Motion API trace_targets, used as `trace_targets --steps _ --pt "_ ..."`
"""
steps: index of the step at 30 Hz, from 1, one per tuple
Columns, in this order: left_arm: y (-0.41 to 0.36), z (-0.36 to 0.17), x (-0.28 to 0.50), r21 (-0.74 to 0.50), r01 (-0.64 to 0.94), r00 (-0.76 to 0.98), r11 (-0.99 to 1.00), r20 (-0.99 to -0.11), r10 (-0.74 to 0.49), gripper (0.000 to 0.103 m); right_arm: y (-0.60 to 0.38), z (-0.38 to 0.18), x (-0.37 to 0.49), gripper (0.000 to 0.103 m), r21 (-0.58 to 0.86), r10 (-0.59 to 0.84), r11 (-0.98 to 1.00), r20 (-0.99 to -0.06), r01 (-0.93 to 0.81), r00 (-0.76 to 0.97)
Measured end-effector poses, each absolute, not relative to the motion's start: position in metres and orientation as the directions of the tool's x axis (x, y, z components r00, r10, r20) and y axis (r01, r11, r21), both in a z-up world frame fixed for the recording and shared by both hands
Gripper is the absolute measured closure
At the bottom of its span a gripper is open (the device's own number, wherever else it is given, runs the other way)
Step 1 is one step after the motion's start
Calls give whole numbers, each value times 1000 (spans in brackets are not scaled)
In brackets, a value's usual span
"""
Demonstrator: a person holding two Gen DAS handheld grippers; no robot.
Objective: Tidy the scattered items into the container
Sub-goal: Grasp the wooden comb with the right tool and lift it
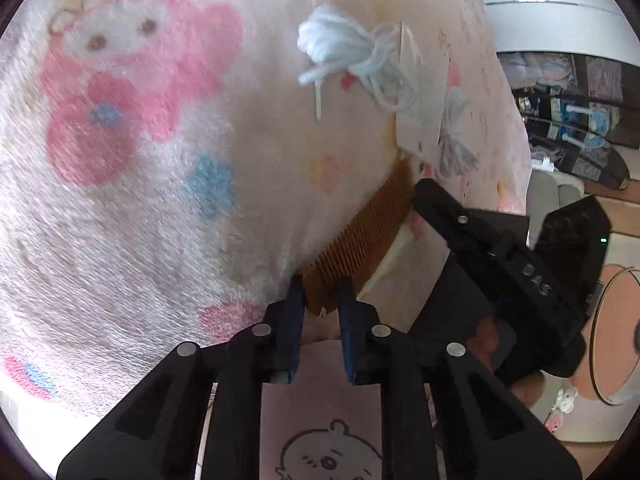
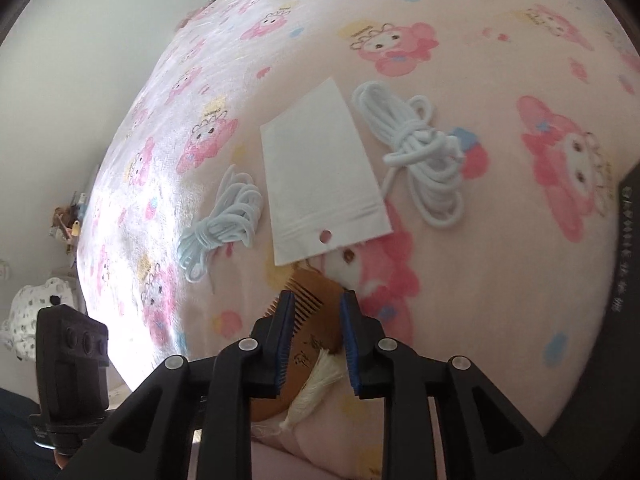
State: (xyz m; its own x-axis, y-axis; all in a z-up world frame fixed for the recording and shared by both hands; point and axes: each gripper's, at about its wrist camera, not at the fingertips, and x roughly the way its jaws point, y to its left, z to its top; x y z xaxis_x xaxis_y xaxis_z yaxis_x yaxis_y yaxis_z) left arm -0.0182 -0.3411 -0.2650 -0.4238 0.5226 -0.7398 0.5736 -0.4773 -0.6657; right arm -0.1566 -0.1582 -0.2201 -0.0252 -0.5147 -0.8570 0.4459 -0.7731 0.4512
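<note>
The wooden comb (image 2: 310,320) lies near the bed's (image 2: 500,300) front edge, right between the right tool's (image 2: 316,300) spread, not-yet-clamped pads. I'd squeeze evenly across the spine, clear of the tassel (image 2: 316,384). The left tool (image 1: 320,286), also unclenched, brackets its other end.

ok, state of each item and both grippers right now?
wooden comb: flat on blanket, between right jaws, not clamped
white pouch: flat, outside any container
large cord bundle: coiled, loose
small cord bundle: coiled, loose
right gripper: open
left gripper: open
</note>
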Motion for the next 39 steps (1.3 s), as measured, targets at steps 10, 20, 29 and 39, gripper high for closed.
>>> trace_targets --steps 10,20,29,39 --pt "-371 -248 -31 -569 638 -467 -519 -821 328 92 -167 -210 -144 83 511 -556 -702 -828 496 66" --pt "-364 -270 -37 -598 626 -481 -500 -801 356 82 -186 -237 -167 69 482 -537 -742 -844 466 17" --pt "-378 -257 -23 -530 637 -477 -560 -841 255 76 -187 -216 -122 69 533 -562 -655 -817 535 125" --pt "-363 -271 -20 -571 626 -498 -531 -817 292 72 -193 -239 -123 68 519 -539 -691 -834 503 119"
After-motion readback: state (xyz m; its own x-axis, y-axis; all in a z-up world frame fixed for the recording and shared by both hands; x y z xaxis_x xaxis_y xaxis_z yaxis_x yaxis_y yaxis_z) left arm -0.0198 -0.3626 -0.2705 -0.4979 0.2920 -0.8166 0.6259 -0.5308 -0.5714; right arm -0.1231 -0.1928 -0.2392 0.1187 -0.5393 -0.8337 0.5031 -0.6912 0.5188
